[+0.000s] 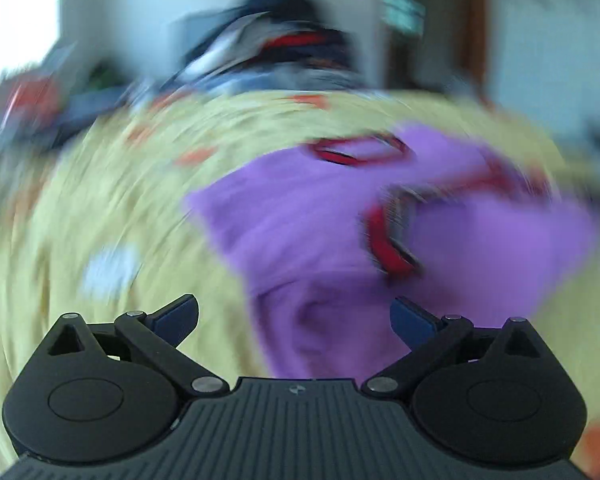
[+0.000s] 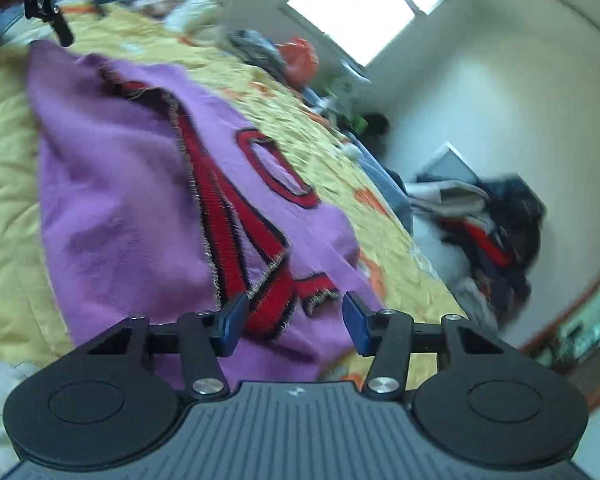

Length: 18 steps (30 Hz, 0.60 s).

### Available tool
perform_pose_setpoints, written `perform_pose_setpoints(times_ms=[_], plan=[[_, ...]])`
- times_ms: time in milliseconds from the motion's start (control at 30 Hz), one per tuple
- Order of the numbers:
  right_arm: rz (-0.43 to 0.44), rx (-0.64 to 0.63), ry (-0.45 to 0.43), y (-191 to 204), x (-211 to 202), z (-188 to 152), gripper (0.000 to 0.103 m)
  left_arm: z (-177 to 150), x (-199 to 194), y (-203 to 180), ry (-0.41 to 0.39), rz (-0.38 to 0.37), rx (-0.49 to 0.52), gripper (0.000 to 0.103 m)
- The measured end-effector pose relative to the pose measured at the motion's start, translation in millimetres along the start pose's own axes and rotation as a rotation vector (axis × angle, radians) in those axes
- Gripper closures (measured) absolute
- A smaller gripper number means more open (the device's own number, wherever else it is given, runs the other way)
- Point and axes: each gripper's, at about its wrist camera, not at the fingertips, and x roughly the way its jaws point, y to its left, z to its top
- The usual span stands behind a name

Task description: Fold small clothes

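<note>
A small purple garment with red and black trim lies spread on a yellow bedspread. The left wrist view is blurred by motion. My left gripper hangs open just above the garment's near edge, with nothing between its blue pads. In the right wrist view the same purple garment shows its red trim running toward me. My right gripper is open over the garment's near corner, holding nothing. The left gripper appears at the top left, above the garment's far corner.
The yellow bedspread has orange and white patches. A heap of dark and red clothes sits beyond the bed by the wall. More clutter lies along the bed's far edge. A window is bright above.
</note>
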Motion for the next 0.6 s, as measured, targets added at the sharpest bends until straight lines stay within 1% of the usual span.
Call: perform_pose_setpoints(times_ms=[33, 67, 100, 133, 200, 233, 267, 300, 367, 400, 467, 533, 567, 600], plan=[[-0.003, -0.067, 0.02, 3.9, 4.6, 0.7, 0.052, 0.1, 8.0, -14.3, -0.012, 0.017, 0.092, 0.001], [0.035, -0.108, 0.053, 5.3, 9.1, 1.8, 0.052, 2.0, 14.1, -27.0, -0.002, 0.034, 0.17, 0.001], [0.077, -0.129, 0.067, 5.5, 12.2, 1.2, 0.052, 2.9, 21.3, -35.3, 0.016, 0.028, 0.224, 0.001], [0.105, -0.147, 0.067, 5.6, 14.8, 2.4, 0.052, 3.7, 25.8, -40.3, 0.028, 0.005, 0.255, 0.001], [0.137, -0.185, 0.086, 7.5, 22.6, 0.1, 0.052, 5.0, 35.8, -45.4, 0.038, -0.007, 0.305, 0.001], [0.154, -0.184, 0.091, 6.1, 26.9, -0.6, 0.052, 6.5, 42.0, -44.3, 0.045, -0.016, 0.311, 0.001], [0.174, -0.168, 0.089, 3.5, 29.4, -2.6, 0.052, 9.6, 48.6, -40.8, 0.063, -0.039, 0.299, 0.005], [0.191, -0.153, 0.08, 0.7, 31.6, -4.5, 0.051, 12.8, 53.3, -37.4, 0.068, -0.061, 0.284, 0.011], [0.198, -0.157, 0.063, -2.0, 32.7, -5.9, 0.051, 19.6, 63.2, -36.2, 0.072, -0.088, 0.28, 0.013], [0.199, -0.163, 0.057, -2.3, 32.1, -7.2, 0.051, 22.0, 67.8, -35.6, 0.077, -0.098, 0.291, 0.017], [0.205, -0.168, 0.044, -2.8, 31.3, -8.7, 0.051, 27.0, 81.1, -32.9, 0.09, -0.101, 0.307, 0.023], [0.204, -0.186, 0.032, -3.0, 32.4, -9.5, 0.051, 31.2, 92.2, -28.3, 0.105, -0.124, 0.304, 0.038], [0.202, -0.197, 0.025, -2.8, 29.5, -11.1, 0.051, 33.4, 95.1, -25.3, 0.112, -0.136, 0.296, 0.059], [0.199, -0.207, 0.02, -2.4, 28.3, -12.0, 0.051, 35.3, 97.4, -23.6, 0.121, -0.14, 0.298, 0.075]])
